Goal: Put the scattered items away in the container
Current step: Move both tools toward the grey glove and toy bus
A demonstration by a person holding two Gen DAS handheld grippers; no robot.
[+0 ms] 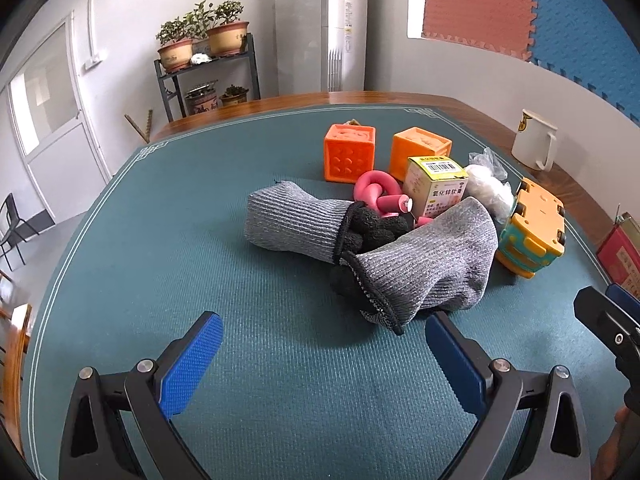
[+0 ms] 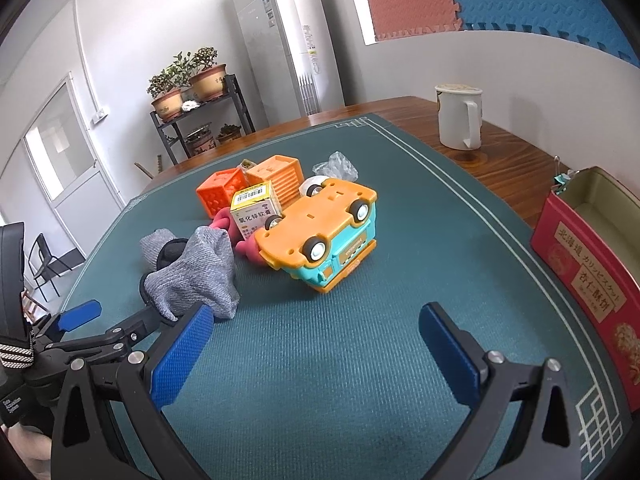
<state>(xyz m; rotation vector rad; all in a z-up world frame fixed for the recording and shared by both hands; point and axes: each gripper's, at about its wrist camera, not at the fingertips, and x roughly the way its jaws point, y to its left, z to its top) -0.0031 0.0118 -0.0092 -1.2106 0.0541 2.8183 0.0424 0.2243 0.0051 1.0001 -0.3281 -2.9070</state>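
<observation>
The table (image 1: 256, 360) is covered by a green mat, and the scattered things sit bunched together toward its far middle. At the right edge stands the red tin (image 2: 580, 264), lid off, well apart from the pile. Two grey gloves (image 1: 400, 256) lie crossed at the front of the heap, the nearer cuff just ahead of the left gripper (image 1: 324, 344), whose jaws are spread wide with nothing between them. A toy bus (image 2: 320, 232) lies overturned, wheels up, straight ahead of the right gripper (image 2: 312, 340), which is also released and holds nothing. Behind it sit two orange blocks (image 1: 350, 152), a small box (image 1: 434, 188), a pink curler (image 1: 380, 196) and a crumpled bag (image 1: 490, 186).
</observation>
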